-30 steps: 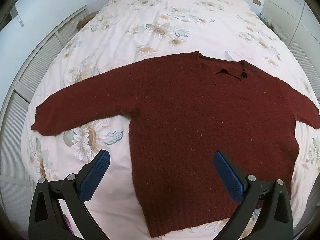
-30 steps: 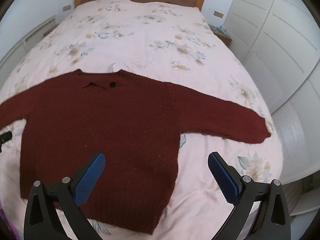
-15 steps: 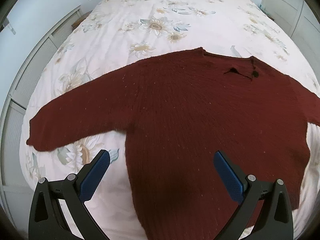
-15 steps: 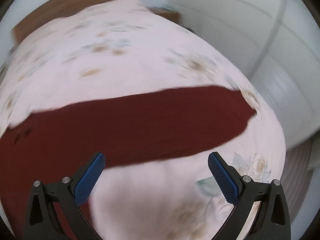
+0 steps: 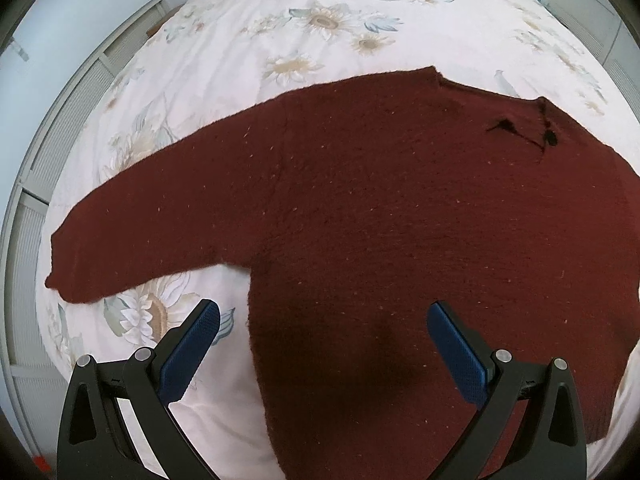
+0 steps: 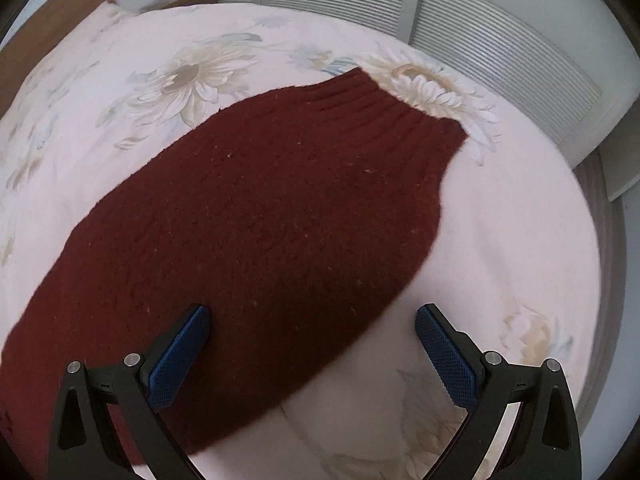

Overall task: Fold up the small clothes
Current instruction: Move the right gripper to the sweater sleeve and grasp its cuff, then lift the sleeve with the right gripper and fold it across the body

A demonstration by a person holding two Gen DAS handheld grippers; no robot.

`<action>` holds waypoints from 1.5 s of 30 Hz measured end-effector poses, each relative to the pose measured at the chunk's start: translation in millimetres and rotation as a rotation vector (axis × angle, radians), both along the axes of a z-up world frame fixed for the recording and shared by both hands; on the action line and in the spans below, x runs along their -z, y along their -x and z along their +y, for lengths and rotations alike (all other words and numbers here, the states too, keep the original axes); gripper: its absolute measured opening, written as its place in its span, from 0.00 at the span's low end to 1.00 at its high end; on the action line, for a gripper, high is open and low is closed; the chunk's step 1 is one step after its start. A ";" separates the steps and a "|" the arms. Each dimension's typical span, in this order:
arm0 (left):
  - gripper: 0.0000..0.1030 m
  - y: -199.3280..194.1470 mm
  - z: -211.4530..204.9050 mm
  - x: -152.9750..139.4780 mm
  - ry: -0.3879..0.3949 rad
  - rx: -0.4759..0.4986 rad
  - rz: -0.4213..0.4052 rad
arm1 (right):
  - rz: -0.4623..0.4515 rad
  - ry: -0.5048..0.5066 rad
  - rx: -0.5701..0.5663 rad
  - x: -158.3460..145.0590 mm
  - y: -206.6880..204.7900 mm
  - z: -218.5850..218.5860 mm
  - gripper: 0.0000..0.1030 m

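Note:
A dark red knitted sweater (image 5: pixel 400 220) lies flat on the bed, front down or up I cannot tell, with its left sleeve (image 5: pixel 140 224) stretched out to the left. My left gripper (image 5: pixel 322 312) is open and empty, hovering above the sweater's left side near the armpit. In the right wrist view the sweater's right sleeve (image 6: pixel 260 220) runs diagonally, its ribbed cuff (image 6: pixel 400 112) at the upper right. My right gripper (image 6: pixel 312 314) is open and empty, just above the sleeve's lower edge.
The bed has a pale pink floral cover (image 5: pixel 320 20). White louvred cupboard doors (image 6: pixel 480 40) stand close beyond the bed's right edge, and similar panels (image 5: pixel 60 128) run along the left. A wooden headboard (image 6: pixel 52 28) is at the far end.
Both grippers have moved down and closer to the sweater. The right one has swung right over the right sleeve, the left one toward the left armpit. Both stay open.

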State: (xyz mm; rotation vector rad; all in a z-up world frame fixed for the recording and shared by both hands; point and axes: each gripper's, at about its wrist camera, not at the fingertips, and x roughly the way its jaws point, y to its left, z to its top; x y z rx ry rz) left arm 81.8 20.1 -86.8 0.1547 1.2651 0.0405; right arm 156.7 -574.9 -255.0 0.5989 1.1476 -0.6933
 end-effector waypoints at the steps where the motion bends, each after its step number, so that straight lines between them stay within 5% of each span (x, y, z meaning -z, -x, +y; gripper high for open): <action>1: 0.99 -0.9 1.3 0.8 0.001 -0.003 0.002 | -0.008 -0.006 -0.010 -1.5 -2.6 1.5 0.66; 2: 0.99 -1.4 2.9 1.4 0.002 -0.006 0.003 | -0.008 0.010 -0.030 -6.4 -5.9 4.5 0.55; 4: 0.99 -1.9 5.8 1.8 0.005 -0.007 0.000 | 0.005 0.052 -0.089 -16.2 -14.6 11.5 0.15; 8: 0.99 0.5 9.4 -1.2 0.018 -0.003 -0.014 | -0.002 0.152 -0.215 -50.0 -26.9 40.0 0.14; 13: 0.99 5.9 13.2 -7.7 0.080 0.004 -0.020 | -0.139 0.218 -0.374 -118.4 -41.3 101.1 0.13; 19: 0.99 6.3 16.2 -17.3 0.130 0.012 -0.043 | -0.296 0.189 -0.549 -183.4 -55.9 197.4 0.13; 25: 0.99 0.2 15.2 -18.7 0.122 0.034 -0.044 | -0.349 0.111 -0.739 -202.0 -90.3 313.0 0.13; 31: 0.99 -8.1 20.7 -19.4 0.120 0.041 -0.064 | -0.346 0.052 -0.902 -189.2 -116.5 411.7 0.13; 35: 0.99 -14.9 27.3 -11.9 0.120 0.028 -0.050 | -0.249 0.006 -0.985 -142.4 -123.2 461.4 0.13; 45: 0.99 -19.5 36.1 4.6 0.143 0.002 -0.009 | -0.081 -0.093 -1.000 -52.1 -107.0 485.9 0.17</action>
